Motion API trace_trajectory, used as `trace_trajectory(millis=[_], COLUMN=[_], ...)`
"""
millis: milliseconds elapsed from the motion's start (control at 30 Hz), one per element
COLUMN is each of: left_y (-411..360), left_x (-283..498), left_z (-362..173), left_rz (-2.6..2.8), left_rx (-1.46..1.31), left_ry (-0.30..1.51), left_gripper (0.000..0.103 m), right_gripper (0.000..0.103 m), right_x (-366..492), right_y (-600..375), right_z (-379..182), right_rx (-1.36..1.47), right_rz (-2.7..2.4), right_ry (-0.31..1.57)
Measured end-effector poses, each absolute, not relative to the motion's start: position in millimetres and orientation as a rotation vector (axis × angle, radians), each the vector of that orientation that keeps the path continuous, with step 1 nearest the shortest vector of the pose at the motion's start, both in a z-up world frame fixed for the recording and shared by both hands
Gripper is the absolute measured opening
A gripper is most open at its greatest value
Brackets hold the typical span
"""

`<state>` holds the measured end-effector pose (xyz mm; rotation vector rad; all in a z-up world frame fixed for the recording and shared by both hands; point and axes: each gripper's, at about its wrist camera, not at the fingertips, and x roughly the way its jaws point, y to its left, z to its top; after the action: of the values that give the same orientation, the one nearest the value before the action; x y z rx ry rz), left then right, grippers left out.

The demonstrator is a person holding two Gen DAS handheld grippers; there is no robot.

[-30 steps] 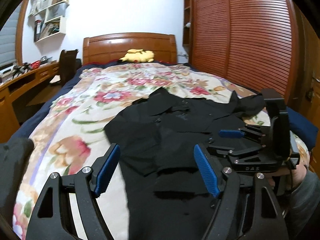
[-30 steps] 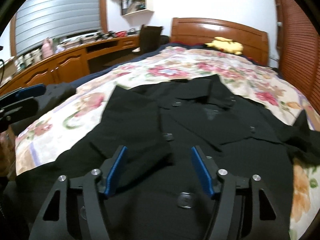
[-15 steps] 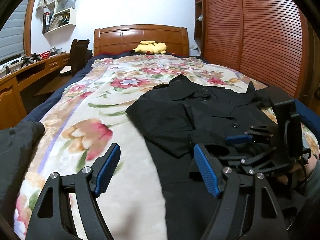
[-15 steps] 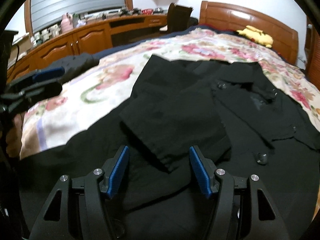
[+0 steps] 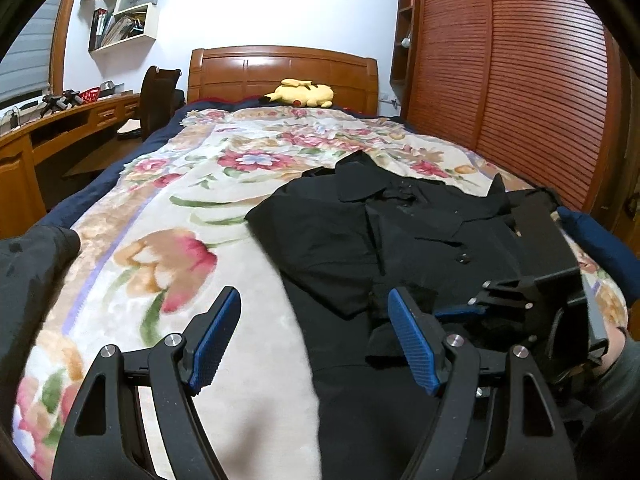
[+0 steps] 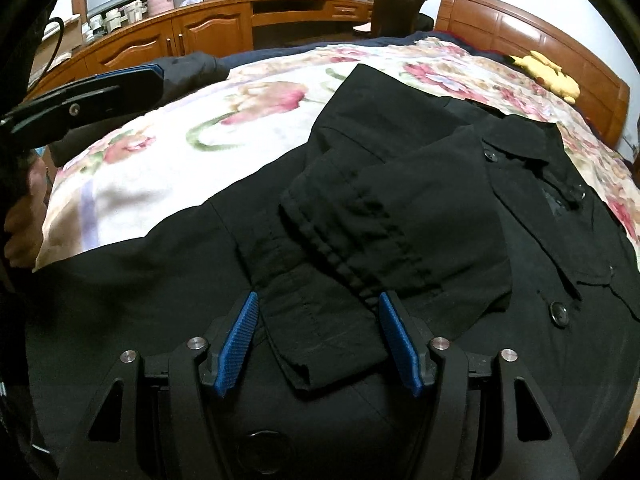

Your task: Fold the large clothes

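A large black buttoned coat (image 5: 360,240) lies spread on the floral blanket (image 5: 168,248), collar toward the headboard. One sleeve is folded across its front, and the gathered sleeve cuff (image 6: 320,320) lies between the blue pads of my right gripper (image 6: 318,300). Its jaws are closing around the cuff, and the pads do not visibly press it. In the left wrist view, the right gripper (image 5: 520,300) sits low over the coat. My left gripper (image 5: 314,296) stands open above the coat's left edge and the blanket, holding nothing. It also shows as the left gripper (image 6: 100,96) at the left of the right wrist view.
A yellow plush toy (image 5: 302,94) rests by the wooden headboard (image 5: 280,68). Louvred wardrobe doors (image 5: 520,100) run along the right. A wooden desk (image 6: 208,28) and a chair (image 5: 158,96) stand on the left. Another dark garment (image 5: 28,264) lies at the blanket's left edge.
My right gripper has dropped and tilted down onto the folded sleeve, and its jaws have narrowed around the cuff. The left gripper shifted early, then stayed still.
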<state>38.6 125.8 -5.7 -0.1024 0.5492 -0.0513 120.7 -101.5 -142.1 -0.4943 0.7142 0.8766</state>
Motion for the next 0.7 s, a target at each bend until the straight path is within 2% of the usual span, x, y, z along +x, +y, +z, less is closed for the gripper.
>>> trace_trajectory(millis=[67, 167, 367, 700], left_y=[121, 115, 99, 77], left_x=[38, 38, 42, 42], left_z=[-3, 0, 1, 8], left_rz=[-0.058, -0.070, -0.094, -0.124], left_rx=[-0.099, -0.097, -0.081, -0.076], left_ry=[0.539, 0.530, 0.525, 0.474], left_gripper=[0.077, 0.077, 0.077, 0.078], right_gripper=[0.037, 0.024, 0.019, 0.017], right_x=[124, 128, 127, 128], right_y=[-103, -108, -156, -245], right_z=[-141, -140, -114, -92], right_rx=[-0.474, -0.432, -0.298, -0.098], right_rz=[0.878, 0.869, 0.774, 0.525], right_ry=[0.713, 0.701, 0.605, 0.455])
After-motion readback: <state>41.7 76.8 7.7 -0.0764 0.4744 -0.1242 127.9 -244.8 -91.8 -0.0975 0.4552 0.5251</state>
